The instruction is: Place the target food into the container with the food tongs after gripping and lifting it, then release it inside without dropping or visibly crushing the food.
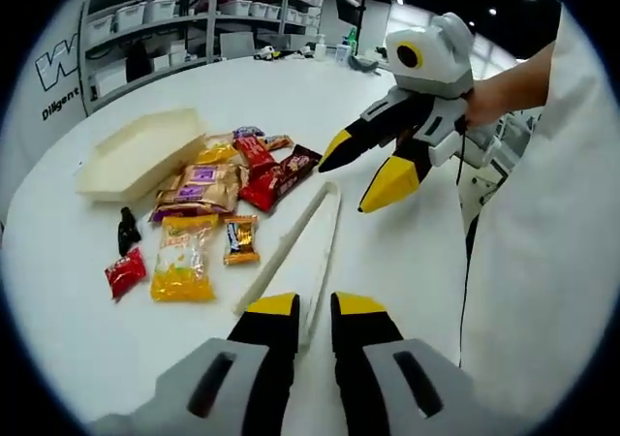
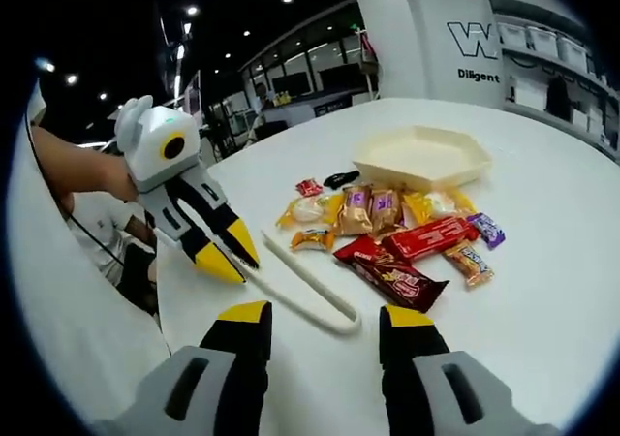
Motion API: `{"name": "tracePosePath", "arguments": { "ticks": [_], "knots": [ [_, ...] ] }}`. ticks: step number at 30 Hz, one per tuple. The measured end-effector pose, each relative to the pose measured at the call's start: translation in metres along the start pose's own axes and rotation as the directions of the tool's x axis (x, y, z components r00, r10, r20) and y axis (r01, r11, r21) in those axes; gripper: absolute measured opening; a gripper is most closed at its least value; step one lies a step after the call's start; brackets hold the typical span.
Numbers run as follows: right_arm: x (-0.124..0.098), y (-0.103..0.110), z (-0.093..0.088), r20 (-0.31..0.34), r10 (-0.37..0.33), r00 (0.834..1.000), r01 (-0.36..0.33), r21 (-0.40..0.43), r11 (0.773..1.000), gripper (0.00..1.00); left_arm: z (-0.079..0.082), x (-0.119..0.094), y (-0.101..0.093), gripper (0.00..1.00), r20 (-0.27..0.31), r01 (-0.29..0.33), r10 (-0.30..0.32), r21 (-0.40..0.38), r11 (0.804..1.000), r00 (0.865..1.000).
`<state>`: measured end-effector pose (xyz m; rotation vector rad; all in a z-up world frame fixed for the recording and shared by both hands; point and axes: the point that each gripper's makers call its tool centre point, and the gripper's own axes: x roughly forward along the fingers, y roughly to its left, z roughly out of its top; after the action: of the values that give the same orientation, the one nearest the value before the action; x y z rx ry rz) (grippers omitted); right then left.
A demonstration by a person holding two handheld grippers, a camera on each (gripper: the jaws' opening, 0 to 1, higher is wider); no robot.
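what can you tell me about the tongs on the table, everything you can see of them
The food tongs are cream-white, plastic by the look, two long slim arms joined in a rounded bend. They lie flat on the white table, arms slightly apart, beside the snack packets. Neither gripper holds them; the left gripper's tips sit close to one end.

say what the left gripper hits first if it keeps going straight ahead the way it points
Most likely the food tongs, lying on the table just ahead of the left gripper; depth is hard to judge.
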<state>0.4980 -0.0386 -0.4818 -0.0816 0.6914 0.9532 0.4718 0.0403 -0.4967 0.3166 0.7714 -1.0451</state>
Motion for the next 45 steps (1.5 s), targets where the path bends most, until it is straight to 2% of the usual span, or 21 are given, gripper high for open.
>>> {"name": "tracePosePath", "arguments": {
  "ticks": [14,19,21,23,24,30,33,36,38,39,41,42,45],
  "knots": [
    [-0.002,-0.002,-0.005,-0.010,-0.005,1.000,0.005,0.026,1.000,0.41,0.001,0.003,-0.001,0.04,-0.016,0.024,-0.023,0.057,0.998,1.000],
    [-0.004,-0.001,-0.008,-0.015,-0.002,1.000,0.003,0.034,0.999,0.41,0.001,0.004,-0.003,0.03,-0.033,0.038,-0.034,0.115,0.993,0.999],
    [-0.005,-0.001,-0.008,-0.016,-0.005,1.000,0.005,0.035,0.999,0.41,0.000,0.004,-0.005,0.02,-0.042,0.053,-0.048,0.117,0.992,0.998],
    [-0.006,0.000,-0.008,-0.012,-0.005,1.000,0.006,0.039,0.999,0.41,0.001,0.004,-0.004,0.02,-0.049,0.046,-0.039,0.158,0.986,0.998],
    [-0.007,0.000,-0.008,-0.012,-0.006,1.000,0.006,0.040,0.999,0.41,0.002,0.003,-0.006,0.02,-0.047,0.053,-0.047,0.146,0.988,0.998],
    [-0.011,0.000,-0.008,-0.001,-0.009,1.000,0.009,0.054,0.999,0.41,0.015,-0.004,-0.012,0.02,0.021,0.074,-0.076,0.087,0.994,0.997],
    [-0.013,0.003,-0.007,0.013,0.001,1.000,-0.002,0.072,0.997,0.42,0.027,-0.010,-0.017,0.02,0.098,0.091,-0.093,0.024,0.996,0.991],
    [-0.015,0.007,-0.002,0.046,0.026,0.999,-0.031,0.102,0.994,0.42,0.035,-0.016,-0.016,0.02,0.147,0.083,-0.085,0.015,0.996,0.986],
    [-0.017,0.012,0.008,0.101,0.044,0.994,-0.058,0.139,0.989,0.42,0.042,-0.020,-0.020,0.02,0.191,0.113,-0.105,-0.033,0.993,0.976],
    [-0.019,0.014,0.013,0.133,0.059,0.989,-0.080,0.163,0.983,0.43,0.047,-0.022,-0.021,0.02,0.223,0.126,-0.115,-0.039,0.991,0.968],
    [-0.023,0.018,0.023,0.186,0.086,0.979,-0.119,0.170,0.978,0.44,0.051,-0.025,-0.024,0.02,0.251,0.148,-0.131,-0.053,0.988,0.959],
    [-0.024,0.021,0.026,0.200,0.097,0.975,-0.132,0.168,0.977,0.44,0.052,-0.026,-0.025,0.02,0.256,0.149,-0.130,-0.055,0.987,0.958],
    [-0.028,0.027,0.034,0.235,0.124,0.964,-0.163,0.154,0.974,0.45,0.063,-0.032,-0.033,0.02,0.314,0.204,-0.172,-0.073,0.976,0.934]
  ]
}}
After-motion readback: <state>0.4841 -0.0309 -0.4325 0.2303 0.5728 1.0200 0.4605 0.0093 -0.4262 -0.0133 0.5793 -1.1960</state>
